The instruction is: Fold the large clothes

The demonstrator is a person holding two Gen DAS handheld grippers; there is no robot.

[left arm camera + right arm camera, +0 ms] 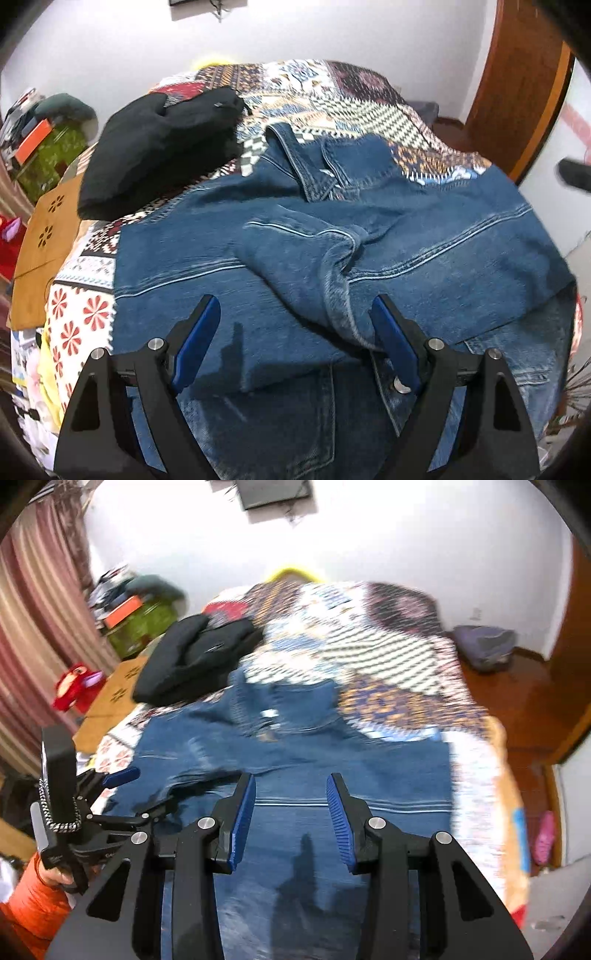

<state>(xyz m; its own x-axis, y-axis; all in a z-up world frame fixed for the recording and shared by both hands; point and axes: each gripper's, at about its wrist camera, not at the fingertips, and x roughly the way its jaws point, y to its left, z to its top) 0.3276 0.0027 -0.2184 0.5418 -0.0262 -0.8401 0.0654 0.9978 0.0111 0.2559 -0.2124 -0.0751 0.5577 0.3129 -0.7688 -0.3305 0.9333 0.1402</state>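
A blue denim jacket (369,236) lies spread on the patterned bed cover (332,99), collar toward the far side, with a sleeve folded across its middle. My left gripper (295,306) is open just above the jacket's near part, the folded sleeve cuff between its fingers. My right gripper (290,782) is open and empty above the jacket (332,760). The left gripper also shows at the left of the right wrist view (122,779), over the jacket's left edge.
A folded black garment (159,147) lies on the bed at the far left, also in the right wrist view (192,657). A brown board (40,236) sits by the bed's left side. Wooden floor (517,701) and a door lie to the right.
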